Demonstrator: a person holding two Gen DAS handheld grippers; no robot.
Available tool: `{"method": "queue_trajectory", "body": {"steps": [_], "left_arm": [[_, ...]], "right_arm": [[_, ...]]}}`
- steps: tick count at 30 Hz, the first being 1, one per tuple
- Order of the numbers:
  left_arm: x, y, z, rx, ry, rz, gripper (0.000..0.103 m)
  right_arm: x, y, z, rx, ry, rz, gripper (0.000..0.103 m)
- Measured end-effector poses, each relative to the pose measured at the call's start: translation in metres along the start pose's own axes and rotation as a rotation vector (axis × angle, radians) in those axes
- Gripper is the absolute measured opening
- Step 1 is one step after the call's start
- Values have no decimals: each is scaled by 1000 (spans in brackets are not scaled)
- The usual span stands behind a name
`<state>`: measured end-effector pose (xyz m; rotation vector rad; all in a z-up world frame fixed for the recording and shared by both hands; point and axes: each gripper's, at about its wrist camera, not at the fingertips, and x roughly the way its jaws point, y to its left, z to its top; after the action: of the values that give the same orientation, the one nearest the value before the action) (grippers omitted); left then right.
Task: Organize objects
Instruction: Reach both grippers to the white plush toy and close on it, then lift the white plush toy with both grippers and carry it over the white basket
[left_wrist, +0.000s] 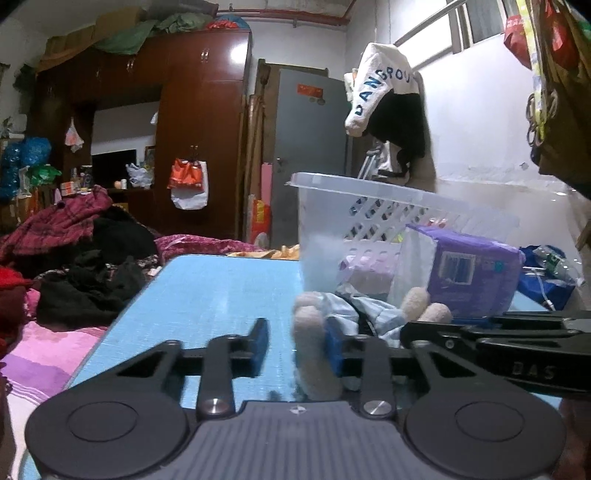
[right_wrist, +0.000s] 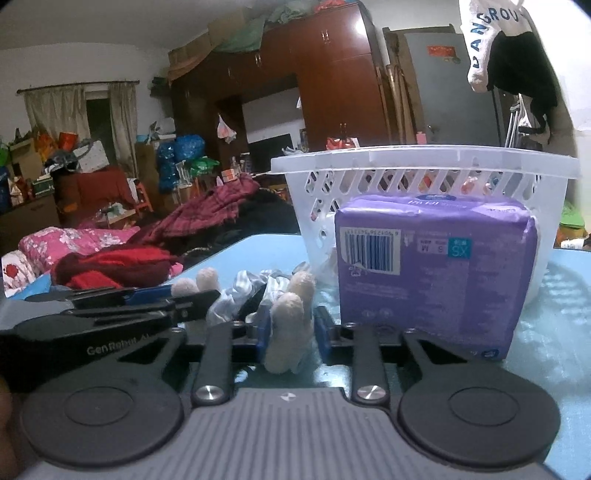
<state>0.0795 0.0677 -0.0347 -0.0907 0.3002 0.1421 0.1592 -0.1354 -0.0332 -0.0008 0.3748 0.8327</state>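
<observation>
Before you lies the blue table (right_wrist: 561, 295), with the white lattice basket (right_wrist: 424, 166) standing at its far side and the purple pack (right_wrist: 436, 273) upright just in front of it. The soft toy (right_wrist: 258, 295), cream limbs and pale blue striped clothing, lies on the table beside the pack. Your right gripper (right_wrist: 290, 326) pinches one cream limb between its blue pads. Your left gripper (left_wrist: 297, 341) stands partly spread, one pad against another limb, the other pad clear of it.
</observation>
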Motion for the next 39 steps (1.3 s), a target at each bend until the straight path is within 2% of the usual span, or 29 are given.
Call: {"method": "queue_trajectory", "body": {"steps": [1, 4, 10, 19, 23, 28, 32, 39], "left_arm": [[-1, 0, -1, -2, -6, -7, 24], [-3, -1, -3, -7, -19, -21, 21], [-18, 0, -10, -26, -55, -67, 20], [-75, -13, 6, -1, -208, -121, 19], [-89, -26, 26, 33, -263, -139, 19], [-88, -36, 67, 36, -311, -174, 19], [-84, -48, 98, 59, -342, -207, 19], [-59, -76, 143, 111, -351, -209, 19]], "right_arm": [[-1, 0, 0, -2, -2, 1, 21], [-4, -1, -2, -5, -8, 7, 18], [-20, -2, -3, -21, -50, 30, 16], [-69, 2, 10, -85, -182, 121, 16], [-88, 2, 28, -105, -238, 138, 16], [-104, -1, 57, -131, -296, 140, 16], [-115, 1, 81, -173, -337, 99, 16], [-110, -3, 114, -198, -365, 18, 16]]}}
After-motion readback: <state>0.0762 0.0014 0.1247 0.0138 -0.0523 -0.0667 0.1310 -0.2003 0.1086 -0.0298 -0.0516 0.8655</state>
